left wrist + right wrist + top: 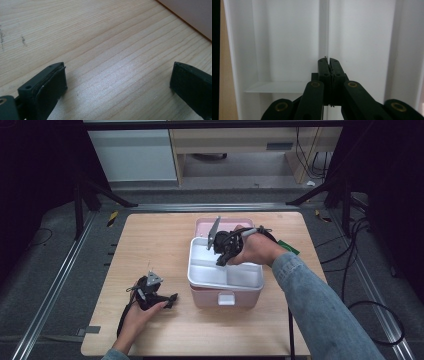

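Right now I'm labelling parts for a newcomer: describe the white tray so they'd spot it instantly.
On the wooden table, find the pink box right of centre. The white tray sits on top; it alone is white with divided compartments, under the right gripper.

The pink box (220, 298) is mostly covered by the white tray (225, 270) on it; I see only its front wall and a strip behind. In the left gripper view only a pink corner (192, 15) enters at upper right. The right hand (257, 251) hides the tray's right rear part. The right gripper (328, 61) has its jaws pressed together at a thin divider (324, 30); whether they pinch it I cannot tell. The green object (290, 248) behind the sleeve is too small to identify.
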`<state>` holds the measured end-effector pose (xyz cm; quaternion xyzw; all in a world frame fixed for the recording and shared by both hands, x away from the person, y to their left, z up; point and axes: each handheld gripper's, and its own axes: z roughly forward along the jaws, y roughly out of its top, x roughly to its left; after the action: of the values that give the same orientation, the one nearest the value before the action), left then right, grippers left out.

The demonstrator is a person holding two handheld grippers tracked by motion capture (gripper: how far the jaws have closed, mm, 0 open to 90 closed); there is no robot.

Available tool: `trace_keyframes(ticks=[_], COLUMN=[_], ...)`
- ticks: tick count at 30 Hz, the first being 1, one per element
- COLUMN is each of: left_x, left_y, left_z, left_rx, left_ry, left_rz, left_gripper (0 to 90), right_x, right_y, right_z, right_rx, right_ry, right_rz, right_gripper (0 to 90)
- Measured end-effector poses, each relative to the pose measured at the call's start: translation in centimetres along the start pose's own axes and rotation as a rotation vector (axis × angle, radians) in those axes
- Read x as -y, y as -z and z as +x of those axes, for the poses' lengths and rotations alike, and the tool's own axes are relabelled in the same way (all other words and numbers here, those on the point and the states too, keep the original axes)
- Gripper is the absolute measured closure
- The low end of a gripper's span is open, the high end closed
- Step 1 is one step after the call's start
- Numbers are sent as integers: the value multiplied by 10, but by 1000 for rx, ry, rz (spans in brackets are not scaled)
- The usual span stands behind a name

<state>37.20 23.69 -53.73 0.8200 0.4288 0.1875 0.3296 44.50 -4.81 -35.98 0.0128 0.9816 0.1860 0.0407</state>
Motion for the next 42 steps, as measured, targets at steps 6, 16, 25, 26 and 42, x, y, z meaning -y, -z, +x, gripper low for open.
trace_keyframes(ticks=[6, 16, 25, 26, 42], left_x=[0, 0, 0, 0, 0], left_y=[0, 0, 0, 0, 0], left_z=[0, 0, 0, 0, 0], left_rx=[1, -1, -1, 0, 0], left_ry=[0, 1, 0, 2, 1], left_rz=[1, 0, 0, 0, 1], left_gripper=[0, 0, 0, 0, 0], right_x=[5, 61, 136, 156, 247], right_y=[34, 85, 110, 111, 78], right_z=[6, 13, 32, 39, 79], right_rx=[56, 155, 211, 224, 216], right_ry=[-10, -97, -216, -240, -373], right_rz=[-78, -127, -124, -125, -107], right_gripper=[900, 900, 900, 900, 900])
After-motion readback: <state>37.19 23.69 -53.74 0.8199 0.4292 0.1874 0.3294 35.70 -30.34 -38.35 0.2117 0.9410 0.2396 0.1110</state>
